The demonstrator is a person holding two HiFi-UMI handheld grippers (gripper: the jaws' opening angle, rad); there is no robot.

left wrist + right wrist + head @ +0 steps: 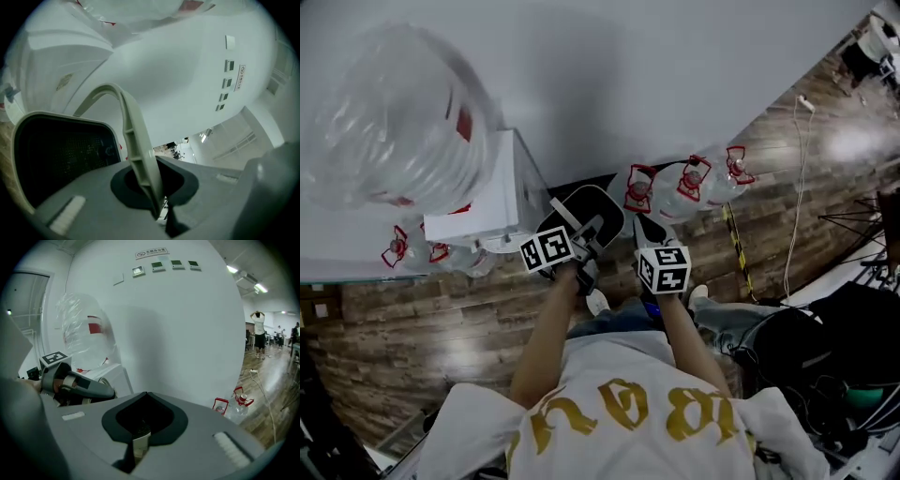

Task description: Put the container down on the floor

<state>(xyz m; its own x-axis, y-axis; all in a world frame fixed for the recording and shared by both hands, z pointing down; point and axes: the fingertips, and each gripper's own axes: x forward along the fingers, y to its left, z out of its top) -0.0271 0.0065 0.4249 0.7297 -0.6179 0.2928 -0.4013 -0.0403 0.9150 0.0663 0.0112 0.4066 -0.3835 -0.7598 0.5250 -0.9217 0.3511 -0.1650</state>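
By the wall: the container, dark inside with a pale rim, hangs above the floor. It is just ahead of the person's feet, between a white dispenser on the left and small bottles on the right.
Left gripper: the jaws are clenched on the handle, a pale ribbed bail that arches up from the container's rim into the jaw gap. This grip appears to carry the container's weight.
Right gripper: the jaws are clenched on a pale strip. It has the handle's colour, but I cannot tell whether it is part of the handle. This gripper sits just right of the container, level with the left one.
Why held so: gripping the bail from above probably lets the container hang mouth-up, clear of the dispenser and bottles.
Task state: the container is not yet set down, and the bare wood floor beneath it looks like the landing spot.
Next move: it likely calls for lowering both grippers together until the base rests flat, then releasing.
Risk: the container may swing on its bail and bump the dispenser, or land tilted if one side drops first.
Far left: a big clear bottle sits on top of the dispenser, well apart from the grippers.
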